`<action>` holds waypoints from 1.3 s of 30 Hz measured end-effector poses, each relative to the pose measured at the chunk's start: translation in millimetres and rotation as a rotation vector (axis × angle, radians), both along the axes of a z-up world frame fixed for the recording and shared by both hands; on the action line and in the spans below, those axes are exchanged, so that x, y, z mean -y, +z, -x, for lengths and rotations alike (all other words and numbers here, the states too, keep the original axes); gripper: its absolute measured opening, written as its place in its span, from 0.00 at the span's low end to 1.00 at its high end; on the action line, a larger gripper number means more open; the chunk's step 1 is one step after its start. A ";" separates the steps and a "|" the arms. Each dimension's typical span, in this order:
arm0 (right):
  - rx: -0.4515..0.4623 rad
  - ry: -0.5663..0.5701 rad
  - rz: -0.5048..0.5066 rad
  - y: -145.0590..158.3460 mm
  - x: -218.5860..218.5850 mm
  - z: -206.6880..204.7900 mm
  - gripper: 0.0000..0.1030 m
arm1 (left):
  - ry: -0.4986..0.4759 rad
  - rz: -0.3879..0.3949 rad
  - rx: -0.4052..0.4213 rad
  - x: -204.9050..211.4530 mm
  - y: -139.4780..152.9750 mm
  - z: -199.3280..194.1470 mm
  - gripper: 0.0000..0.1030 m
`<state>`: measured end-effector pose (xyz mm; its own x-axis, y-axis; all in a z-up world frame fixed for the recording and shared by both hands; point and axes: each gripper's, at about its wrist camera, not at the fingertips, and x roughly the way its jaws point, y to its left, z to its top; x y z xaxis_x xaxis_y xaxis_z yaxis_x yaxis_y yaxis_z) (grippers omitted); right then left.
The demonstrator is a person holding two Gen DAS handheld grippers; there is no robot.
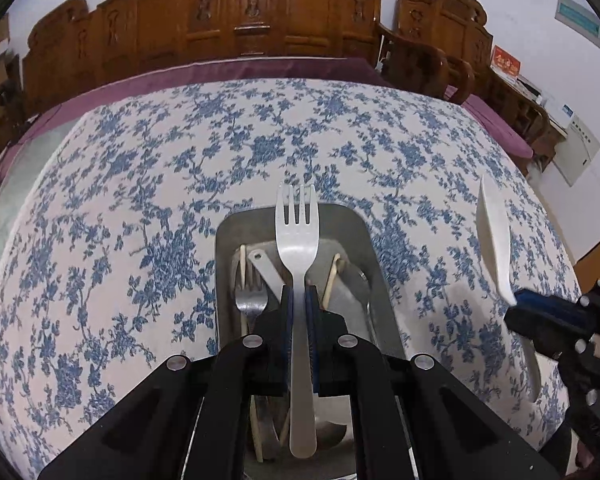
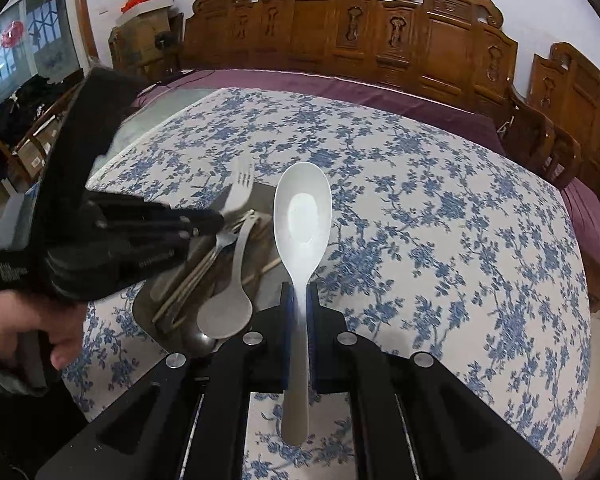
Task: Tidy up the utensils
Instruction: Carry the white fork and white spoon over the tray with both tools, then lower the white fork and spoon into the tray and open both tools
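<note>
My left gripper [image 1: 299,300] is shut on the handle of a white plastic fork [image 1: 297,232], tines pointing away, held above a metal tray [image 1: 288,220] on the flowered tablecloth. The tray holds a metal fork [image 1: 251,300], chopsticks [image 1: 332,280], a metal spoon and other utensils. My right gripper [image 2: 299,300] is shut on the handle of a white plastic spoon [image 2: 302,216], bowl facing up, over the cloth just right of the tray [image 2: 148,304]. In the left wrist view the white spoon [image 1: 495,236] and the right gripper [image 1: 518,300] appear at the right. In the right wrist view the left gripper [image 2: 220,220] shows blurred over the tray.
The table is covered by a white cloth with blue flowers [image 1: 140,200]. A carved wooden bench with purple cushions [image 1: 240,76] runs behind it, and wooden chairs [image 1: 440,64] stand at the right. A person's hand [image 2: 56,332] holds the left gripper's handle.
</note>
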<state>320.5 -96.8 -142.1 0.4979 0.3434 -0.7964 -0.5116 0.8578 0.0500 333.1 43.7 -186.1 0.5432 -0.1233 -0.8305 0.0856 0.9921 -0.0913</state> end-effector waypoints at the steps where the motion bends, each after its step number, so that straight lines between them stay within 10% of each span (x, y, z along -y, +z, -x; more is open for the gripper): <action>1: -0.001 0.001 -0.003 -0.5 -2.1 -0.8 0.08 | 0.003 0.003 -0.008 -1.5 -4.4 0.2 0.06; 17: -0.049 -0.001 -0.114 -16.4 -37.2 -23.5 0.08 | 0.027 -0.006 0.034 -37.8 9.2 30.3 0.29; 39: -0.113 -0.013 -0.144 -60.6 -81.8 -39.7 0.09 | 0.073 -0.049 0.088 -71.3 22.6 56.6 0.32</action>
